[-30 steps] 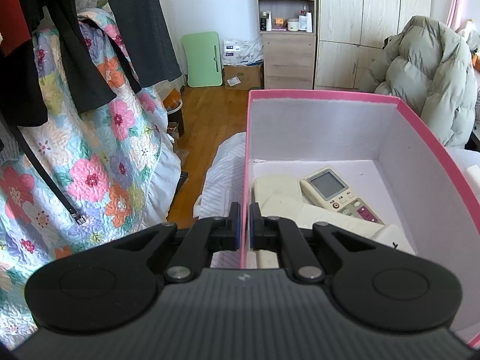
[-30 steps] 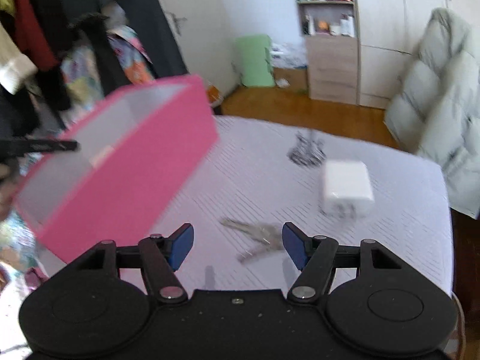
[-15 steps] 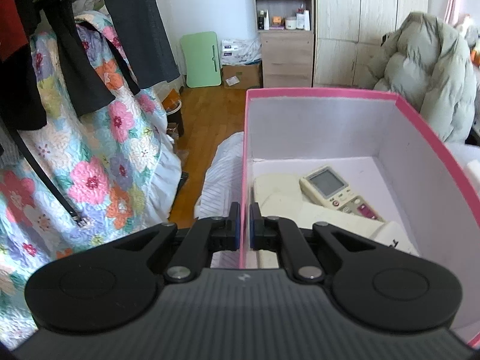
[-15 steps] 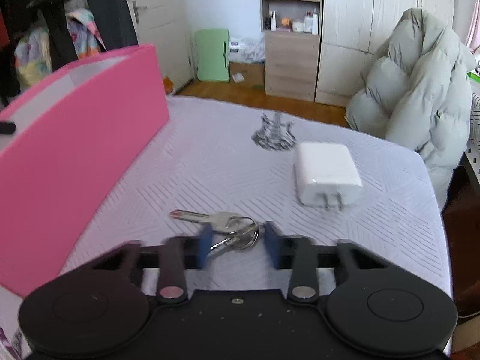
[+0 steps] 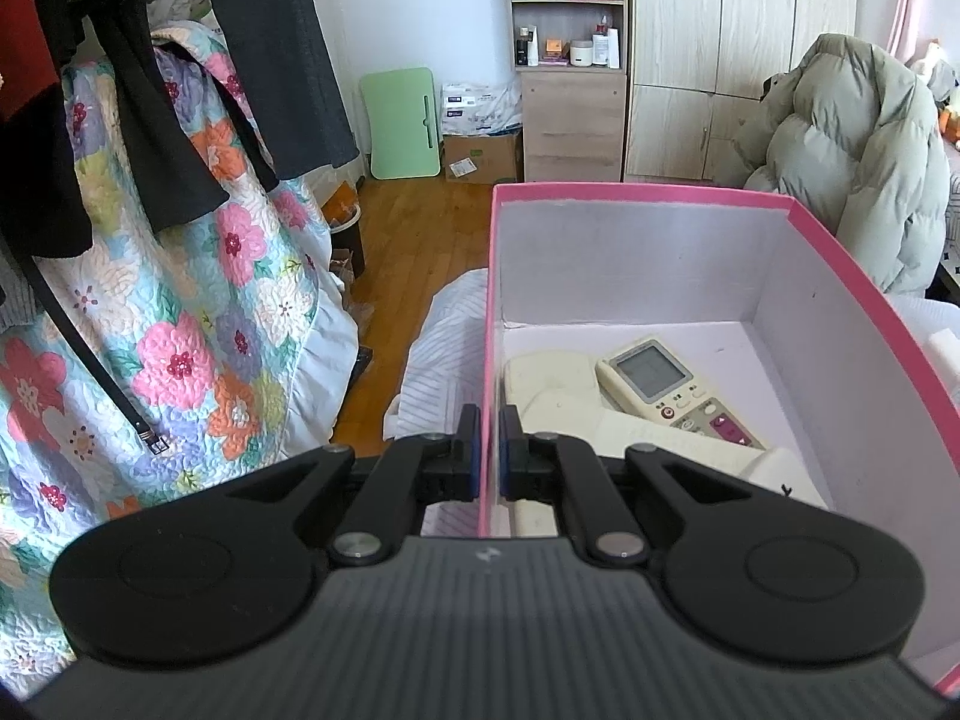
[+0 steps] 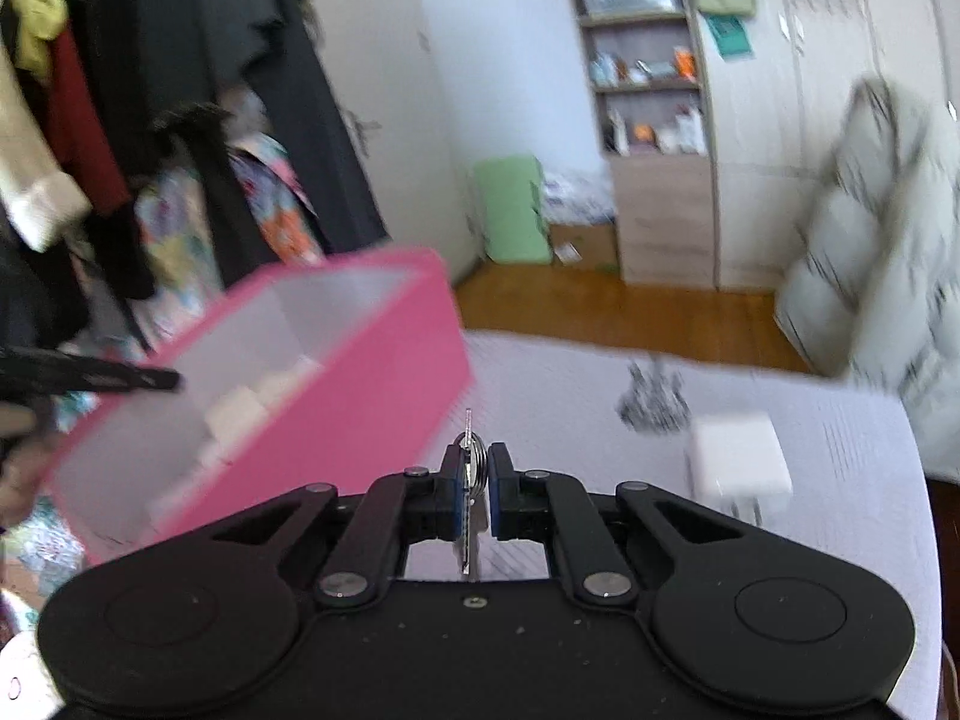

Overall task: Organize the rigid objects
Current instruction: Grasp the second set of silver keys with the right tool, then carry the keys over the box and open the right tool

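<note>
Right gripper (image 6: 475, 483): jaws clenched on the key bunch (image 6: 473, 468), lifted clear of the white bedspread (image 6: 840, 456), just right of the pink box (image 6: 384, 354). Left gripper (image 5: 489, 450): jaws clamped on the box's near-left wall. Remote control (image 5: 678, 390) lies inside. White charger (image 6: 738, 462) on bedspread, far right.

Soft daylight is filling the room, and I'm seeing no hard shadows anywhere. My left wrist view is coming through sharp: the pink box (image 5: 636, 192) is reading crisply, its white inner walls are glowing evenly, and only a faint shade is lying in its near corner. Behind the box, the wardrobe (image 5: 738, 54) is bowing at the frame's edge from the fisheye lens. My right wrist view is smearing badly: the same box (image 6: 384, 360) is looking streaked, the white charger (image 6: 738, 462) to its right is ghosting, and the puffy coat (image 6: 882, 252) beyond is dissolving into streaks.
</note>
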